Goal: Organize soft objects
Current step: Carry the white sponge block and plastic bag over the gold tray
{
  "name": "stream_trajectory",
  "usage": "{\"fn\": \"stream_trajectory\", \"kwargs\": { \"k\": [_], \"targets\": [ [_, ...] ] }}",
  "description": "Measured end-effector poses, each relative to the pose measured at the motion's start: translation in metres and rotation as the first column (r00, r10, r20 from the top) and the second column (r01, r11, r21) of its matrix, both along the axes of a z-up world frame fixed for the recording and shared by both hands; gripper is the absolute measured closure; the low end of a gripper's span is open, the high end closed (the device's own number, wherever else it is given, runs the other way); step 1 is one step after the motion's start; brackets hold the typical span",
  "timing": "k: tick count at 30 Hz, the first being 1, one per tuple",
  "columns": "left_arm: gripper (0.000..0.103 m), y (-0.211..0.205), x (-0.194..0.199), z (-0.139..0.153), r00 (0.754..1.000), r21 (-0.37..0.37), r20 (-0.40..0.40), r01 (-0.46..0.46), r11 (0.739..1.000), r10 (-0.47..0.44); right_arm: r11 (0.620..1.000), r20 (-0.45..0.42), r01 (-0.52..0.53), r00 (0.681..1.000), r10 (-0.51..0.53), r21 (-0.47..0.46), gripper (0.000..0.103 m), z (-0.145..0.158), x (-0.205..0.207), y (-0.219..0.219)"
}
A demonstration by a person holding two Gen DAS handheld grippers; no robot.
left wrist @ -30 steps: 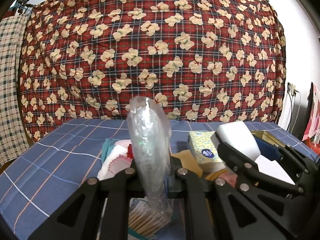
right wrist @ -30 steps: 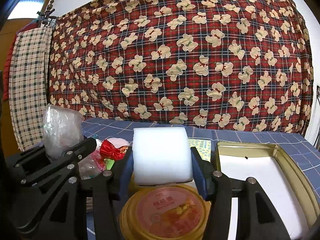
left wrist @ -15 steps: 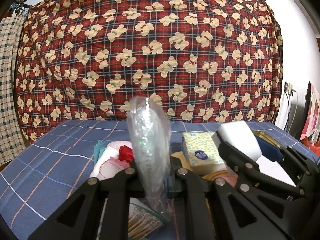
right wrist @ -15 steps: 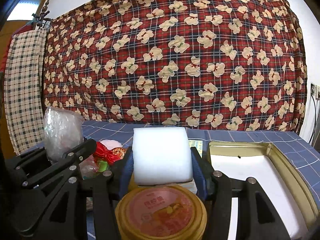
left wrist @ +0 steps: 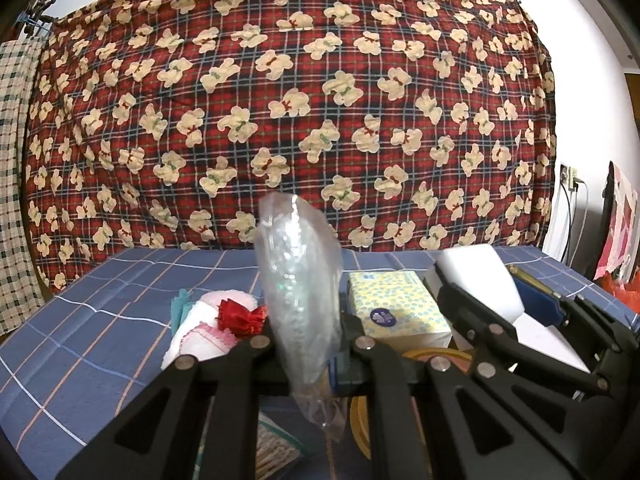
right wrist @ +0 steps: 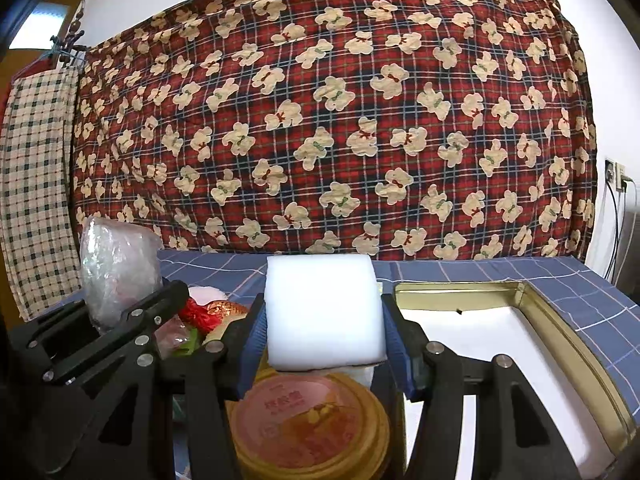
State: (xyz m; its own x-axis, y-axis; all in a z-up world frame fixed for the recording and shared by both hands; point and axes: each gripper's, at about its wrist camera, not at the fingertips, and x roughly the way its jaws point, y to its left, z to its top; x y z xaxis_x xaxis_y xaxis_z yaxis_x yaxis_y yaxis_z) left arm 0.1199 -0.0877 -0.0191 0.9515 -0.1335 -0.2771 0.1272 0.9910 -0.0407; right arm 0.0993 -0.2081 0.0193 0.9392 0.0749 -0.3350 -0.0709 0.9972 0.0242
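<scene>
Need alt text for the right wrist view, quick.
The right claw grips a white foam block above a round lidded container on a blue checked tablecloth. An open tray lies right; the left claw holds a clear plastic bag.

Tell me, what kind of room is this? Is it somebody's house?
Probably a room in a home. A red plaid cloth printed with teddy bears hangs behind a table under a blue checked tablecloth, and a yellow dotted tissue pack lies there among household bits.

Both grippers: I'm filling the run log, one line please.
left gripper: shut on plastic bag | right gripper: shut on white sponge
</scene>
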Motion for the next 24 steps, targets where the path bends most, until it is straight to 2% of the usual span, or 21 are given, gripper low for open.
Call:
{"fn": "stream_trajectory", "kwargs": {
  "k": [15,24],
  "targets": [
    [0.095,-0.014,0.000,0.001,1.000,-0.014,0.005,0.015,1.000,-0.015,0.999,0.007,0.049,0.999,-0.049,0.011,0.046,0.002,-0.005,-0.017],
    [0.095,-0.025,0.001,0.003,0.999,-0.027,-0.006,0.043,0.999,-0.043,0.998,0.044,0.059,0.997,-0.059,-0.019,0.046,0.005,-0.015,-0.023]
  ]
}}
